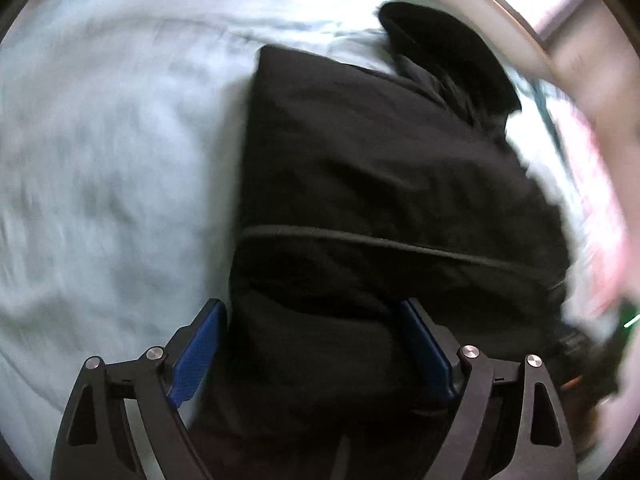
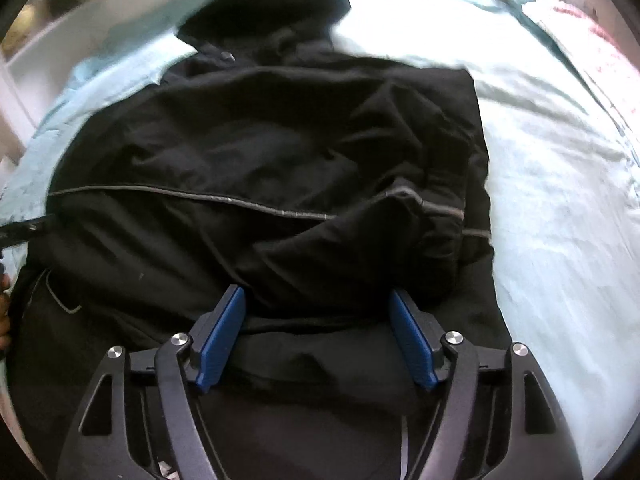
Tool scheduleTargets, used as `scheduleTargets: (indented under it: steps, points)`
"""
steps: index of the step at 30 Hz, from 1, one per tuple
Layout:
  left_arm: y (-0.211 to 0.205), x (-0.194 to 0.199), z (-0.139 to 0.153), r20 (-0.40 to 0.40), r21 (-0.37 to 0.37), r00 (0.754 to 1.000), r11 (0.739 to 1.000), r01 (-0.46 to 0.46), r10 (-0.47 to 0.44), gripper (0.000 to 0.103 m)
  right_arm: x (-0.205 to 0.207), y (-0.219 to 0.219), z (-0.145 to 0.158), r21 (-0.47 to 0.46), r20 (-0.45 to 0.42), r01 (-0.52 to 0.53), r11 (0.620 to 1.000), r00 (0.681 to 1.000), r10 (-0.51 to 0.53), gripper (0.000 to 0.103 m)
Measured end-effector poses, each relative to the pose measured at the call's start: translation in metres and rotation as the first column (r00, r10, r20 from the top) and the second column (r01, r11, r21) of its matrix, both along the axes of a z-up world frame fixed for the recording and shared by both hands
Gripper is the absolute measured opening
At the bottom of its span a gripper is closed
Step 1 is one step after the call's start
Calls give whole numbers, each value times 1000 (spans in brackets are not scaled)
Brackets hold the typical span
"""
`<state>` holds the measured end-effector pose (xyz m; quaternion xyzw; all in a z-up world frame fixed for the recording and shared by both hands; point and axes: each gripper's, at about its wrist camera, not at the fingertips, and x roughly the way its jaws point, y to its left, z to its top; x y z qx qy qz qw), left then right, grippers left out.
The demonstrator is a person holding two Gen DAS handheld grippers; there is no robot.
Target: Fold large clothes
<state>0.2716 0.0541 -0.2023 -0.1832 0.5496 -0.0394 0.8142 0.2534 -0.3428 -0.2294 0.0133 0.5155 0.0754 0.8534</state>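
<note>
Blue pads (image 1: pixel 198 354) of the left gripper (image 1: pixel 316 320) stand wide apart, jaws released, with the near end of the black jacket (image 1: pixel 380 168) bunched between them. Likewise the right gripper (image 2: pixel 318 312) has its jaws spread over the dark cloth, gripping nothing. That jacket lies partly folded on the pale blue bed (image 2: pixel 560 200), hood (image 2: pixel 264 8) at the far end.

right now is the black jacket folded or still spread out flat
Partly folded. The black jacket lies on the pale bedsheet with a sleeve doubled across its body and the hood still sticking out beyond.
</note>
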Motion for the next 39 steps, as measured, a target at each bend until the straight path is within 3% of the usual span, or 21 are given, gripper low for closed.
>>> scheduleTargets:
  steps: [2,4,9,12,14,18,24,31,36,38,39]
  points:
    - [6,-5,25,21,-16,1000,1000,-17,18,88,4,-1,14,10,-86,19,1000,996,-18,75]
    - [7,-7,58,50,11,999,1000,-2,2,88,3,-3,35,38,-103,23,999,994,-19,75]
    - [-2,12,140,148,63,986,996,66,-74,88,8,-10,112,57,-24,48,997,999,-47,75]
    - [-15,37,173,195,96,975,992,87,-105,88,32,-18,161,96,40,85,992,995,-90,75]
    - [-25,56,191,227,101,967,990,97,-117,88,55,-19,191,122,85,94,988,991,-105,75]
    - [-39,100,211,278,121,949,985,120,-150,88,95,-12,222,97,154,92,991,982,-106,75]
    - [-62,190,184,232,202,956,970,132,-178,88,172,-5,201,96,111,87,992,989,-98,75]
    - [-77,288,104,123,265,972,950,162,-200,88,261,-7,132,99,17,137,986,990,-139,75]
    - [-70,328,58,79,242,986,963,121,-144,88,308,-8,89,100,-44,161,982,987,-157,75]
    - [-68,340,44,68,233,990,966,108,-128,88,321,-5,76,91,-58,164,982,986,-159,66]
    - [-69,346,38,70,234,990,966,105,-125,79,328,-4,68,81,-65,173,982,984,-168,62]
